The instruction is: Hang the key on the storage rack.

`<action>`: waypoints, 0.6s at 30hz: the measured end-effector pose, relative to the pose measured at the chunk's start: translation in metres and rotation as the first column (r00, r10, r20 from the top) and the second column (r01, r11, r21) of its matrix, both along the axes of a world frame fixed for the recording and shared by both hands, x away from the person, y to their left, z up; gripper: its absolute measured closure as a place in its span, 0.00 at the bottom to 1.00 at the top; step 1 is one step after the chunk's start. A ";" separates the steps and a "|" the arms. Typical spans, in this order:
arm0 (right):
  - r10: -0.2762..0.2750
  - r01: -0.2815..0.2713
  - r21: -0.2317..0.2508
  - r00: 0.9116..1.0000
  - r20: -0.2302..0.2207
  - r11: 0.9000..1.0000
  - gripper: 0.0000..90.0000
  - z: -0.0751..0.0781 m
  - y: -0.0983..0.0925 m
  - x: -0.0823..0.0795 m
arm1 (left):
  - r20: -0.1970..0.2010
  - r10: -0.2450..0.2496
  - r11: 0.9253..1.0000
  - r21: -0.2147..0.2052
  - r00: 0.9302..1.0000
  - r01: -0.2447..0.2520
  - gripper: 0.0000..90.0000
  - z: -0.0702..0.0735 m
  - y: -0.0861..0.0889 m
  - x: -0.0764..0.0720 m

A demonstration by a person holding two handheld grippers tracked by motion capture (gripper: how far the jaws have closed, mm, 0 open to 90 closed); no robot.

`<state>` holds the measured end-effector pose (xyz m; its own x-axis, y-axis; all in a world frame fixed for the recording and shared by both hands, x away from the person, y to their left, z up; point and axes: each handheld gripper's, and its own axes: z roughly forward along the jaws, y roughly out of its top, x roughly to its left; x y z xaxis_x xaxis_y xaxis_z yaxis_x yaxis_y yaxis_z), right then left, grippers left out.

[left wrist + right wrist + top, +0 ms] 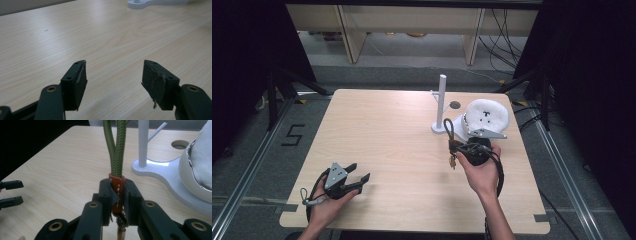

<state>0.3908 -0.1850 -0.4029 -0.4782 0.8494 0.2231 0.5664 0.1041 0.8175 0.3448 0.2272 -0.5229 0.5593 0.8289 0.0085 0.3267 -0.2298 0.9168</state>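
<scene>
**Green cord loop at risk of missing the peg**

Wooden counter lies bare beneath the left tongs, held apart at lower left. Right of centre, the right tongs are clamped on the keyring's orange tab. The floppy loop could be swung past the white stand, or the stand tipped.

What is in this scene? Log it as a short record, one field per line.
Held item: green braided loop with an orange tab
Right gripper: shut on the orange tab, the loop rising above the jaws
Left gripper: open, nothing between the jaws, low over the table
Stand: white post stand with side pegs, just beyond the right gripper
Beside the stand: white rounded object, at its right
</scene>
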 end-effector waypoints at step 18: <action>-0.015 0.014 0.022 0.999 0.044 1.000 0.88 0.012 0.013 0.014 | -0.001 0.003 1.000 0.000 1.000 -0.003 0.39 0.000 0.001 -0.001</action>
<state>0.4047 -0.1717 -0.3908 -0.4756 0.8515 0.2206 0.5314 0.0783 0.8435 0.3438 0.2279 -0.5225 0.5570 0.8305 0.0076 0.3284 -0.2286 0.9164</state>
